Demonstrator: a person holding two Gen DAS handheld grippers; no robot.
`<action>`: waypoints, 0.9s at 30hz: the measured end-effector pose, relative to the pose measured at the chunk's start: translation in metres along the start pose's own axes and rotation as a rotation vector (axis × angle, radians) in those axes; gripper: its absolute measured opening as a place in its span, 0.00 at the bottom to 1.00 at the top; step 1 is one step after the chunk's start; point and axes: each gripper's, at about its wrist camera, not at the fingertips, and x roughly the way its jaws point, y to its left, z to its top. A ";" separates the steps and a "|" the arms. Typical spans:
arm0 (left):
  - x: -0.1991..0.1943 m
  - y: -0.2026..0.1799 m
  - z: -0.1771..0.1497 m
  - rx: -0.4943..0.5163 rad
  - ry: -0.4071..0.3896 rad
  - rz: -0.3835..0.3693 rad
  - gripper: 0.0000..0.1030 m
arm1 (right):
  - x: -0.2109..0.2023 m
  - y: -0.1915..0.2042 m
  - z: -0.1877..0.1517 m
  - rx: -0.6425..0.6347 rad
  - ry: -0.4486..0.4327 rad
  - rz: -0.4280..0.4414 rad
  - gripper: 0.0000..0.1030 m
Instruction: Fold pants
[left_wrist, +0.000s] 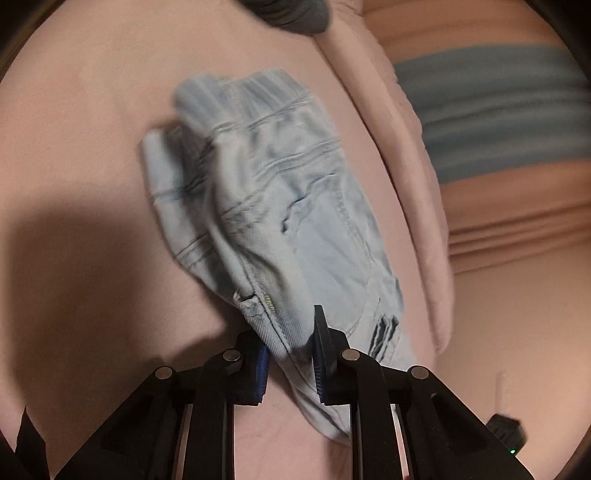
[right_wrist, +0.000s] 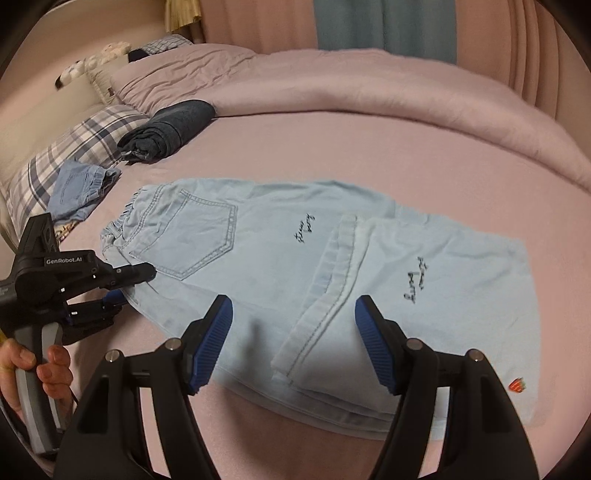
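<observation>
The right gripper hangs over the near edge of the pants, its blue pads spread wide with nothing between them; its shadow falls on the denim just below. The pants are pale blue denim, lying flat on the pink bed sheet, already doubled over so that a hemmed leg end lies across the middle. Dark script is stitched on the cloth in two places, and a small red patch sits at the near right corner.

At the left of the right wrist view, a hand grips the handle of the left gripper, which reaches in level to the waist end of the pants, beside the back pocket. In the left wrist view the same gripper has its jaws pinched on a bunched fold of the denim (a seamed edge with a small frayed tear runs right between the pads), and the cloth trails away from it, blurred.

Beyond the pants, toward the head of the bed, a small blue garment with a gathered waist lies on a plaid pillow. Next to it rests a dark rolled bundle of cloth. Further back a pink duvet is heaped along the far side, with a soft toy at the top left and a blue curtain against the pink ones behind.
</observation>
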 end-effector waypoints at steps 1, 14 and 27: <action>-0.001 -0.009 0.000 0.047 -0.012 0.027 0.17 | 0.000 -0.005 -0.001 0.021 0.005 0.012 0.68; 0.006 -0.158 -0.068 0.821 -0.128 0.179 0.17 | -0.024 -0.088 0.004 0.341 -0.042 0.215 0.69; 0.057 -0.161 -0.143 1.290 -0.030 0.292 0.17 | 0.044 -0.084 0.061 0.510 0.223 0.603 0.78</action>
